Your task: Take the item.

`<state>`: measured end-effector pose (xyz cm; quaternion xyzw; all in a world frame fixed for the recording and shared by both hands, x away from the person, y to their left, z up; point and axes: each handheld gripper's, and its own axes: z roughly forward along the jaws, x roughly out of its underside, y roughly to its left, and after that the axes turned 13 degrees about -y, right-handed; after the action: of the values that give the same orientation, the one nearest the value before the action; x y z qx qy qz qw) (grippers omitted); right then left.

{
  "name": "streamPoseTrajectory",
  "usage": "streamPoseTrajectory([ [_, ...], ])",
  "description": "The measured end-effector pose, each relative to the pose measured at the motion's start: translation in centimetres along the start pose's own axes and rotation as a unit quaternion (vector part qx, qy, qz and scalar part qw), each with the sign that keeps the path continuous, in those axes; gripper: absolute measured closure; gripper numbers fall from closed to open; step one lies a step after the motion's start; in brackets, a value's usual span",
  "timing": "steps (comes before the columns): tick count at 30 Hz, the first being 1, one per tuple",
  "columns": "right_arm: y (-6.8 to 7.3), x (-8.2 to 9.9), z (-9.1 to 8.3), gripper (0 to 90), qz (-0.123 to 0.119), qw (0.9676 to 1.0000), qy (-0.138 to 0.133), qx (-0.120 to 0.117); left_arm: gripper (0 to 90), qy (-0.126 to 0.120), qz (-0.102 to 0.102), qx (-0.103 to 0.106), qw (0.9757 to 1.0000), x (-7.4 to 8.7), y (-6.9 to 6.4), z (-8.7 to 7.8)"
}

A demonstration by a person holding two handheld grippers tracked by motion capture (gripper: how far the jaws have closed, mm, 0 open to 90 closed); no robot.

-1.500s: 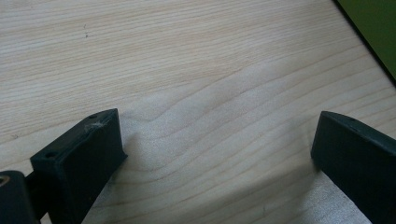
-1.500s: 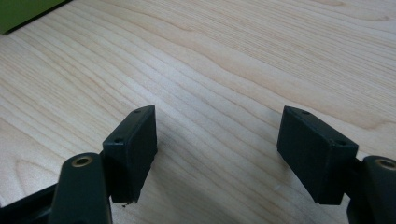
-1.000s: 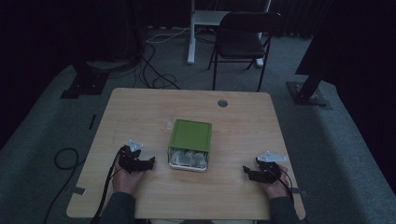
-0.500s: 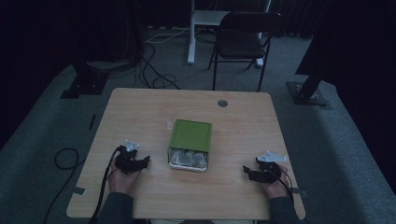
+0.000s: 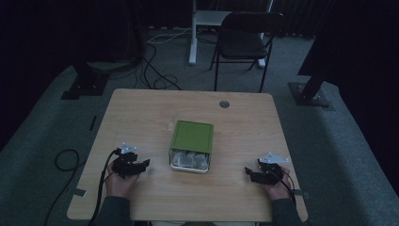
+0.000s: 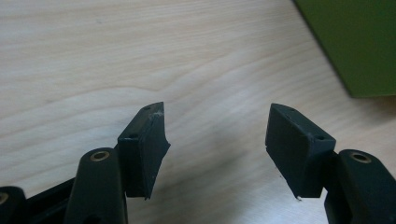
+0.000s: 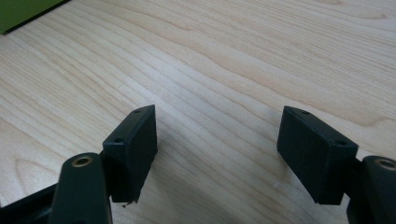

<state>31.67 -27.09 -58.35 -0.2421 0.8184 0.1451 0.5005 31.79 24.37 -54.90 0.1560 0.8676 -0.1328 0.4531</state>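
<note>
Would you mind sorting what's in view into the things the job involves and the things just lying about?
In the job: green box, holding pale packets; left gripper, jaws just been closing, nothing between them; right gripper, open.

Lying about: black chair; floor cables; table's round hole.

Black chair (image 5: 244,40) behind wooden table (image 5: 141,113)

This looks like a dim lab or recording studio. A lone wooden counter (image 5: 141,113) stands on grey carpet (image 5: 42,136), with black stand bases (image 5: 84,84) at its far corners, loose cables (image 5: 155,70) across the floor, a folding chair (image 5: 244,42) and dark curtains (image 5: 56,28) beyond.
</note>
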Motion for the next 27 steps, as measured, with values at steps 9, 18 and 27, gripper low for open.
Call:
streamPoseTrajectory([
  [9, 0.0, 0.0, 0.0, 28.2, 0.001, 1.0, 0.0, 0.001, 41.7, -0.026, 0.024, 0.022, 0.9992, -0.7, -1.4, -1.1],
  [18, 0.0, 0.0, 0.0, 28.2, 0.001, 1.0, 0.0, 0.001, 39.7, -0.06, 0.047, 0.055, 0.9956, -1.0, -3.2, -2.6],
  [27, 0.0, 0.0, 0.0, 28.2, 0.001, 1.0, 0.0, 0.001, 38.4, -0.078, 0.075, 0.089, 0.9902, -1.7, -4.8, -3.6],
])
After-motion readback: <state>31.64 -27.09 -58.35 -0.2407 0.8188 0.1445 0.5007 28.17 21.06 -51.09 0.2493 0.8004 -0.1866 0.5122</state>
